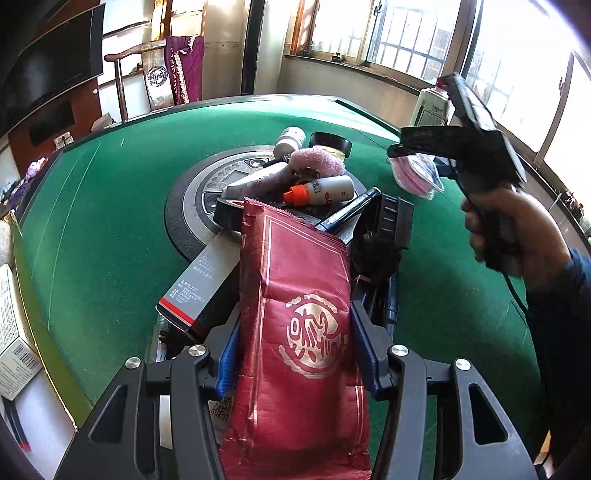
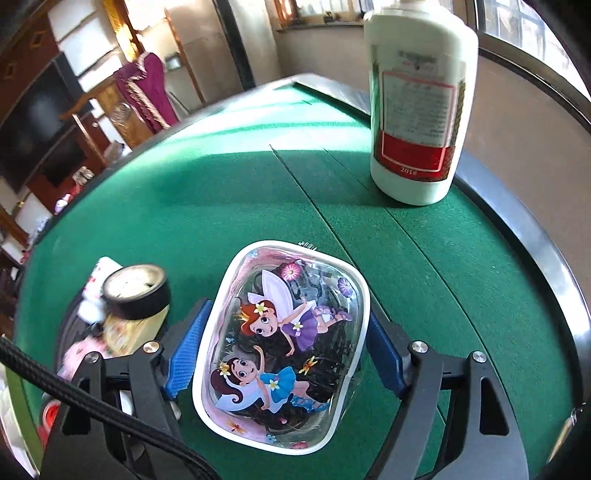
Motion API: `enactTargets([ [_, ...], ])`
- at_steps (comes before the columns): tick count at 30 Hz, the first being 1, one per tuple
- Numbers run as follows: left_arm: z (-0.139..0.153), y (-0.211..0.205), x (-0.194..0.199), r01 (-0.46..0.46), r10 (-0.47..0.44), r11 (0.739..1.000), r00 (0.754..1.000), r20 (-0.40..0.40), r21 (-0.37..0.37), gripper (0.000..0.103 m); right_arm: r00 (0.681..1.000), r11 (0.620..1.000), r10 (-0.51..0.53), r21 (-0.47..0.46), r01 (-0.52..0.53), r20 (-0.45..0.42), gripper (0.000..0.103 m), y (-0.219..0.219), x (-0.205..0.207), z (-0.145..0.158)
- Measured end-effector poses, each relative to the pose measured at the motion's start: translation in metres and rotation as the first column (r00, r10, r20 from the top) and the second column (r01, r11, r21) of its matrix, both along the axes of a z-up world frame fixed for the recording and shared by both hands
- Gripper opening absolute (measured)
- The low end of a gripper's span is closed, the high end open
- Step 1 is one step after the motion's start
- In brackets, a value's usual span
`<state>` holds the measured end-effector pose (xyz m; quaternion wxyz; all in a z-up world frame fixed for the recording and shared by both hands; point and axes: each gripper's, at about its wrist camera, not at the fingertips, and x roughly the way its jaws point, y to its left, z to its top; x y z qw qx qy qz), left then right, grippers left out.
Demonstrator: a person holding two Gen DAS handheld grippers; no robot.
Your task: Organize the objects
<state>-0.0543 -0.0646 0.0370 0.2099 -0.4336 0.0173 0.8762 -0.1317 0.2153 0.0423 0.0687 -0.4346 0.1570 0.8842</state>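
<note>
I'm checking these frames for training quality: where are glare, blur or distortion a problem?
Left wrist view: windows blown out white, the table bowed by the fisheye, the red packet sharp. Right wrist view: sunlight washes out the white bottle, its label soft; the room at left is smeared, yet the fairy-print pouch is crisp.

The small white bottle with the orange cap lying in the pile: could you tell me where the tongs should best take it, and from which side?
Grip the white bottle across the middle of its round body, coming down from above. It lies on its side on top of the pile with that upper side exposed, while the pink puff and the grey tube crowd it.
</note>
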Motion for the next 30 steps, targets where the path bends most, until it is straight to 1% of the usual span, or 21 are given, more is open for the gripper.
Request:
enactTargets([
  [1, 0.0, 0.0, 0.0, -0.006, 0.006, 1.0, 1.0, -0.002, 0.001, 0.046, 1.0, 1.0, 0.005, -0.014, -0.006, -0.023, 0.079, 0.0, 0.007, 0.005],
  [2, 0.001, 0.0, 0.0, -0.012, 0.012, 1.0, 1.0, -0.003, -0.001, 0.046, 0.999, 1.0, 0.012, -0.026, -0.013, -0.043, 0.079, -0.002, 0.005, 0.006],
  [3, 0.001, 0.0, 0.0, -0.008, 0.008, 1.0, 1.0, -0.003, -0.005, 0.046, 0.998, 0.999, 0.028, -0.035, -0.03, -0.064, 0.079, -0.002, 0.015, 0.01],
  [9, 0.001, 0.005, 0.002, -0.018, 0.018, 0.999, 1.0, -0.025, -0.029, 0.046, 0.991, 0.99, 0.094, -0.098, -0.103, -0.097, 0.079, -0.013, 0.031, 0.017],
  [12, 0.004, 0.003, 0.005, -0.03, 0.029, 0.999, 0.999, -0.039, -0.018, 0.04, 0.985, 0.985, 0.121, -0.108, -0.134, -0.119, 0.079, -0.018, 0.034, 0.022],
  [15, 0.011, 0.001, 0.006, -0.03, 0.031, 0.999, 0.998, -0.058, 0.012, 0.03, 0.979, 0.98, 0.143, -0.116, -0.16, -0.143, 0.079, -0.03, 0.029, 0.025],
  [16, 0.012, -0.001, 0.007, -0.036, 0.037, 0.999, 0.997, -0.063, 0.016, 0.024, 0.977, 0.979, 0.15, -0.114, -0.168, -0.151, 0.079, -0.033, 0.029, 0.026],
  [20, 0.01, 0.001, 0.007, -0.021, 0.021, 1.0, 0.998, -0.058, 0.004, 0.024, 0.972, 0.976, 0.168, -0.112, -0.188, -0.167, 0.079, -0.042, 0.033, 0.029],
  [21, 0.01, 0.002, 0.006, -0.015, 0.016, 1.0, 0.999, -0.05, 0.011, 0.025, 0.97, 0.975, 0.174, -0.11, -0.193, -0.168, 0.079, -0.043, 0.033, 0.029],
  [23, 0.008, 0.003, 0.003, -0.003, 0.004, 1.0, 1.0, -0.019, 0.021, 0.029, 0.97, 0.975, 0.172, -0.114, -0.193, -0.17, 0.079, -0.044, 0.031, 0.028],
  [25, 0.006, 0.005, 0.001, -0.007, 0.007, 1.0, 1.0, -0.014, 0.027, 0.029, 0.969, 0.973, 0.175, -0.121, -0.197, -0.174, 0.079, -0.045, 0.029, 0.028],
  [28, 0.004, 0.012, -0.001, 0.022, -0.024, 0.998, 1.0, 0.02, 0.059, 0.029, 0.968, 0.972, 0.178, -0.124, -0.201, -0.174, 0.079, -0.045, 0.028, 0.028],
  [29, 0.002, 0.018, 0.0, 0.033, -0.034, 0.998, 0.999, 0.02, 0.046, 0.029, 0.968, 0.971, 0.179, -0.127, -0.202, -0.175, 0.079, -0.044, 0.03, 0.028],
  [30, 0.0, 0.027, 0.002, 0.045, -0.045, 0.999, 0.999, 0.011, 0.011, 0.03, 0.968, 0.971, 0.178, -0.13, -0.202, -0.175, 0.079, -0.045, 0.03, 0.027],
])
